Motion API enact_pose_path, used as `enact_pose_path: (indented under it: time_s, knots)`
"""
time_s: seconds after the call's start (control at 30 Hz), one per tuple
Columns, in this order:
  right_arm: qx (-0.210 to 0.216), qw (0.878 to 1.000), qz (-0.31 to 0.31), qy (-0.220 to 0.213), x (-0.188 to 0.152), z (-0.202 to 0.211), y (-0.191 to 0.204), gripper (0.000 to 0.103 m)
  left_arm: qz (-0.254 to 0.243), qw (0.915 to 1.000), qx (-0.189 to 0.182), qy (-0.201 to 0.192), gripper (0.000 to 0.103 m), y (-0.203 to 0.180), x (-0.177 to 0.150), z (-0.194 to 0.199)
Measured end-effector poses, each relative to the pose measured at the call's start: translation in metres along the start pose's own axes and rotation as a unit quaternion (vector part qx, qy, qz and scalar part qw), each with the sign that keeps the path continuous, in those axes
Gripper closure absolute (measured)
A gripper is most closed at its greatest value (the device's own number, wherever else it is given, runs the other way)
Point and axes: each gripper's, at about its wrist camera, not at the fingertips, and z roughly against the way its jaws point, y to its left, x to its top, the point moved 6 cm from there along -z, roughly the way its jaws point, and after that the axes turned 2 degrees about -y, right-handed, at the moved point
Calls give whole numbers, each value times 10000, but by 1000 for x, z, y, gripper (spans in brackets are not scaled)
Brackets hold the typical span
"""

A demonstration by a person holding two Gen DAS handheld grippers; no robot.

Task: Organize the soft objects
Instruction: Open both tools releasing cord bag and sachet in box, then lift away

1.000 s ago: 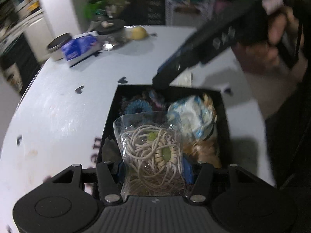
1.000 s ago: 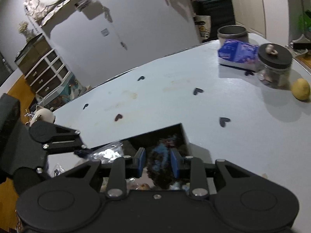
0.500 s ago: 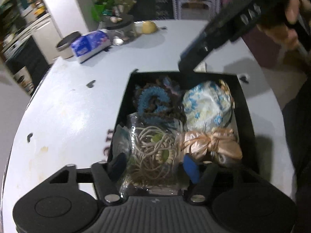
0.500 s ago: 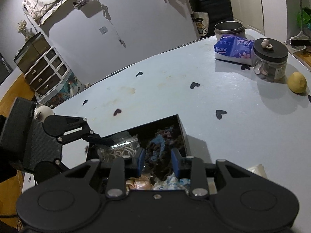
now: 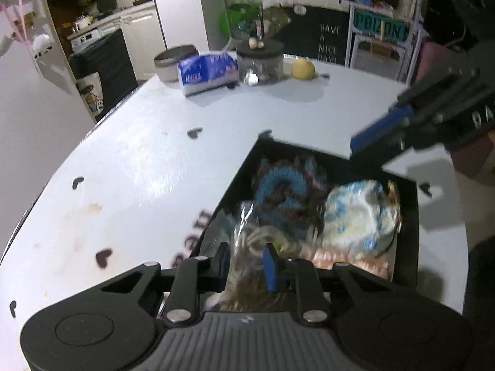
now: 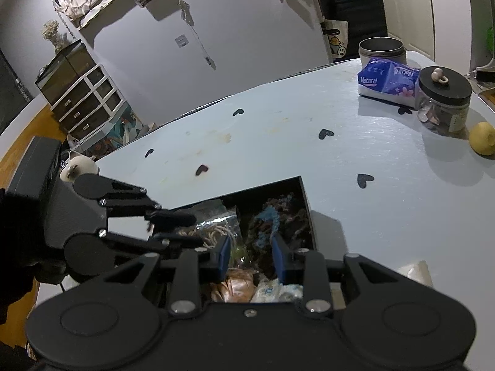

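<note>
A black box on the white table holds soft things: a clear bag of beige hair ties, blue and dark scrunchies, a white-and-blue cloth piece and a peach satin scrunchie. My left gripper hovers over the box's near edge, above the bag, jaws partly open and empty. My right gripper is open and empty above the box, over the scrunchies. The bag lies beside the left gripper's fingers.
At the table's far end stand a metal tin, a blue tissue pack, a glass jar with a black lid and a lemon. Small heart stickers dot the table. A crumpled wrapper lies right of the box.
My left gripper let go of the bag of hair ties in the box, then narrowed and pulled back and up. My right gripper rose and drew back from the box.
</note>
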Motion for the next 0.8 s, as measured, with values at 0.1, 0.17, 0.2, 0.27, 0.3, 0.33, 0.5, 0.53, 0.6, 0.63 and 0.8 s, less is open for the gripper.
enact_pose_path:
  time_s: [0.1, 0.17, 0.2, 0.27, 0.3, 0.33, 0.5, 0.53, 0.6, 0.63, 0.8]
  knots:
    - [-32, 10000, -18, 5, -3, 3, -3, 72, -130, 9999, 40, -60, 78, -8, 8, -5]
    - [-47, 10000, -25, 12, -5, 5, -5, 71, -253, 9997, 29, 26, 78, -15, 11, -14]
    - [-52, 10000, -24, 13, -6, 6, -6, 71, -266, 9996, -3, 80, 79, -17, 11, -19]
    - [-61, 10000, -12, 10, -7, 9, -7, 71, -303, 9993, -36, 230, 81, -21, 8, -28]
    - [-60, 10000, 2, 10, -8, 11, -7, 71, -323, 9990, -44, 297, 81, -22, 6, -31]
    - [-61, 10000, 13, 15, -9, 12, -8, 71, -318, 9989, -39, 347, 81, -23, 3, -34]
    - [-42, 9999, 84, 54, -15, 16, -7, 71, -80, 9994, -11, 336, 81, -20, -3, -36]
    - [-38, 9999, 98, 55, -15, 17, -7, 71, -25, 9995, 5, 321, 80, -20, -2, -35]
    - [-28, 9999, 137, 21, -16, 19, -7, 72, 172, 9996, 59, 236, 68, -19, -1, -30]
    - [-34, 9999, 157, -3, -15, 20, -7, 71, 320, 9993, 105, 167, 62, -17, -1, -26]
    - [-9, 9996, 242, -124, -15, 26, -5, 71, 1065, 9933, 419, -185, 37, -15, 1, 2]
